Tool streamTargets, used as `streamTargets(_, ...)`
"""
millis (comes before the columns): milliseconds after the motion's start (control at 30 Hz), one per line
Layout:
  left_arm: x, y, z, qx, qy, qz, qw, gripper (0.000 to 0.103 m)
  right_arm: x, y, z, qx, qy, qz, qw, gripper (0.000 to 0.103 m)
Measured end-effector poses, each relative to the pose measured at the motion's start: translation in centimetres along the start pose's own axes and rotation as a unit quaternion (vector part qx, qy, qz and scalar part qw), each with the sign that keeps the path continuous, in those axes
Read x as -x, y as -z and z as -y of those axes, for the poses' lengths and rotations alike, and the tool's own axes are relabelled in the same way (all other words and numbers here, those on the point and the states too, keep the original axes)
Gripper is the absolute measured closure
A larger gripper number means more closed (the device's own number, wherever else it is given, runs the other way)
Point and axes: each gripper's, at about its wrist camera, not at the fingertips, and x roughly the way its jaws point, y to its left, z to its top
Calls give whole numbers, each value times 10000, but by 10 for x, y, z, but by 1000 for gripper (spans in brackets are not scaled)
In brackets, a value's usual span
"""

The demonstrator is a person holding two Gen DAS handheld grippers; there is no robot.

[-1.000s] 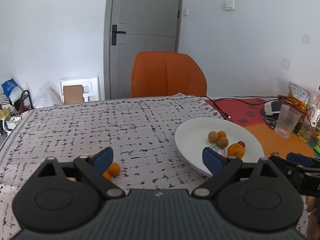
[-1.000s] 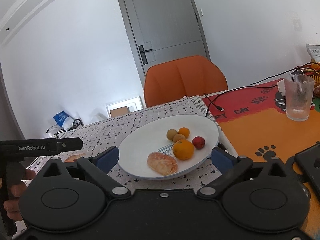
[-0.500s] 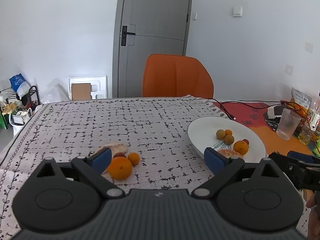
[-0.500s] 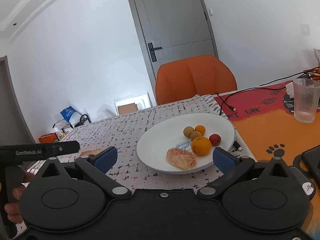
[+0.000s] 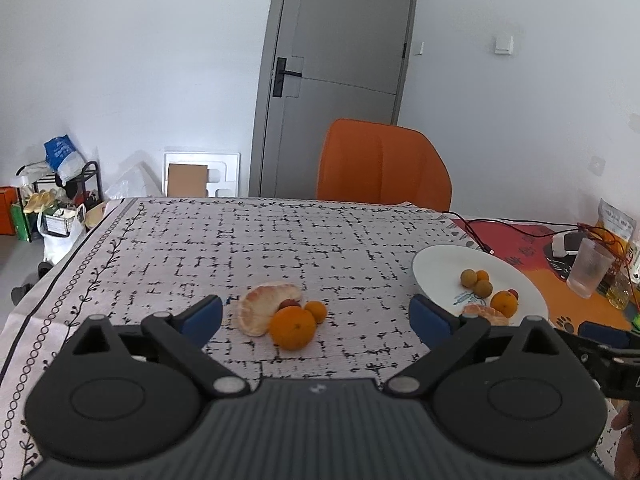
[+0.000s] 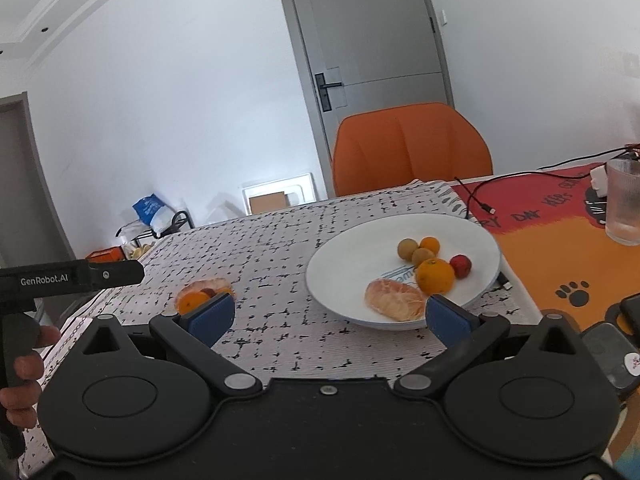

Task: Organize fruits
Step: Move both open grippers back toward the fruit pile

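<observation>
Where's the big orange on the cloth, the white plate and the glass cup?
big orange (image 5: 292, 327), left wrist view, middle of peel.
white plate (image 6: 352, 256), right wrist view, bare inside.
glass cup (image 6: 624, 204), right wrist view, ribbed side.

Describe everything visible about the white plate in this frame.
The white plate is round, shallow and glossy, seemingly ceramic, with a faint printed mark at its centre. It sits flat on the patterned tablecloth, its right rim at the orange mat. It holds a peeled citrus piece, an orange, a small red fruit, two brownish round fruits and a small orange fruit. Neither gripper touches it.
</observation>
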Motion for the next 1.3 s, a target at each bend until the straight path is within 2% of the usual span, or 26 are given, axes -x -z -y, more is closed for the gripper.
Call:
streamTargets(600, -10, 11, -48, 430, -120, -63, 9990, 5, -38, 4, -39, 331, -483, -315, 9978, 0)
streamTargets(933, -27, 14, -55, 491, -84, -167, 9986, 8, -61, 3, -46, 395, -564, -369, 9969, 1)
streamTargets(1300, -54, 15, -48, 532, 94, -391, 9978, 29, -81, 5, -50, 592, -857, -644, 9925, 24)
